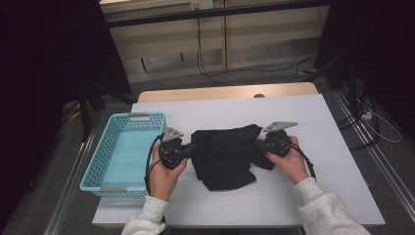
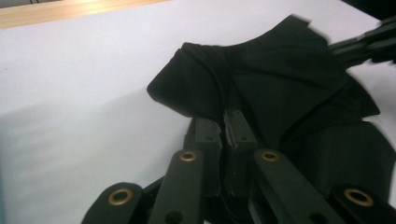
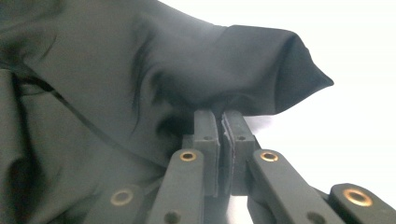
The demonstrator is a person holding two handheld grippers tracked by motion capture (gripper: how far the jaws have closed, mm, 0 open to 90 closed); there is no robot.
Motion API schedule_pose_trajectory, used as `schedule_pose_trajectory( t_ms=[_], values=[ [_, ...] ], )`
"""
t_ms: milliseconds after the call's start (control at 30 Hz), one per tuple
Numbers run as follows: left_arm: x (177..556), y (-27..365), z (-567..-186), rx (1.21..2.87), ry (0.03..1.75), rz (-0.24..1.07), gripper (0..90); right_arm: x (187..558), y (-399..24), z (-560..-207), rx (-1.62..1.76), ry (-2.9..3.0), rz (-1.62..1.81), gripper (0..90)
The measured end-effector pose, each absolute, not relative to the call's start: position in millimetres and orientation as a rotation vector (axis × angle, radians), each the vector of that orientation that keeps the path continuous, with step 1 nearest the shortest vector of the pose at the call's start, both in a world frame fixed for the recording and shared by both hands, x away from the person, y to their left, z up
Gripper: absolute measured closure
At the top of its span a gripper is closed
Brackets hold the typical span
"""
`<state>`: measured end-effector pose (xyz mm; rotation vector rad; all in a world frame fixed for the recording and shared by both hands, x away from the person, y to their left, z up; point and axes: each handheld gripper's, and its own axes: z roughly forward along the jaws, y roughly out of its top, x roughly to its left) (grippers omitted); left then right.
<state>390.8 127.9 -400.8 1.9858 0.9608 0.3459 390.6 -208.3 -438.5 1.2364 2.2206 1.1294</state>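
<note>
A crumpled black cloth of thin, matte fabric (image 1: pixel 226 154) is seen in the high view near the middle of the white table top, slightly toward 6 o'clock. It is bunched into soft folds rather than spread flat. One pointed corner is drawn out toward 3 o'clock and another edge toward 9 o'clock, while a loose lobe hangs toward 6 o'clock. In the left gripper view the cloth (image 2: pixel 280 88) is raised off the surface in a tented fold, with a rounded hem at 11 o'clock. In the right gripper view the cloth (image 3: pixel 154 70) shows a seam line and a pointed tip at 3 o'clock.
</note>
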Motion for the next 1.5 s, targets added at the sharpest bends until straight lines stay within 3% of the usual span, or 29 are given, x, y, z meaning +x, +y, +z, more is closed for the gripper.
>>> schedule_pose_trajectory(
  t_ms=[333,367,467,500,533,600,667,800,1133,1233,1267,1300,1333,1367,1400,1433,1467,1500],
  values=[
    [394.4,105.5,-404.7,1.991,0.922,0.323,85.8,350.5,-252.5,-411.4,1.179,2.12,1.127,85.2],
    [395.7,107.4,-404.7,1.99,0.94,0.33,85.9,351.6,-251.5,-413.5,1.164,2.116,1.146,79.6],
    [398.5,114.5,-404.2,1.984,0.967,0.336,85.9,355.6,-247.7,-418.6,1.17,2.106,1.126,76.3],
    [399.5,118.4,-403.6,1.99,0.981,0.348,85.9,360.8,-243.9,-423.6,1.197,2.102,1.116,67.0],
    [400.8,125.2,-403.4,1.98,1.003,0.363,85.8,362.9,-242.8,-425.8,1.193,2.108,1.084,67.0],
    [401.6,130.9,-403.6,1.979,1.021,0.377,85.7,367.6,-242.2,-429.6,1.224,2.098,1.09,57.2],
    [401.7,133.7,-403.6,1.972,1.03,0.377,85.7,369.8,-242.6,-431.1,1.241,2.096,1.091,57.5],
    [400.2,141.6,-402.9,1.969,1.046,0.384,85.6,379.9,-243.7,-436.3,1.306,2.068,1.129,49.6],
    [397.6,140.4,-406.9,1.983,1.043,0.391,85.3,399.9,-218.1,-458.0,1.304,2.199,1.066,47.0],
    [397.1,139.6,-408.0,1.981,1.044,0.389,85.0,401.2,-207.2,-464.0,1.268,2.249,1.042,48.4],
    [397.0,139.5,-408.6,1.986,1.042,0.386,84.8,401.4,-204.2,-464.2,1.263,2.253,1.055,55.2],
    [397.0,139.5,-408.6,1.986,1.042,0.386,84.5,401.4,-204.2,-464.2,1.263,2.253,1.055,55.2],
    [397.2,139.6,-408.8,1.988,1.037,0.389,83.9,401.8,-203.6,-464.1,1.254,2.276,1.08,66.5],
    [397.3,140.2,-408.7,1.996,1.031,0.393,83.9,401.8,-203.6,-464.1,1.254,2.276,1.08,66.5],
    [396.9,139.1,-408.9,1.982,1.036,0.386,82.9,401.3,-204.0,-464.0,1.267,2.302,1.115,78.3],
    [396.9,139.1,-408.9,1.982,1.036,0.386,82.9,401.3,-204.0,-464.0,1.267,2.302,1.115,78.3],
    [396.1,138.5,-408.1,1.984,1.032,0.372,83.3,400.3,-206.1,-461.7,1.251,2.335,1.117,87.3],
    [396.1,138.5,-408.1,1.984,1.032,0.372,84.6,400.3,-206.1,-461.7,1.251,2.335,1.117,87.3]
  ],
)
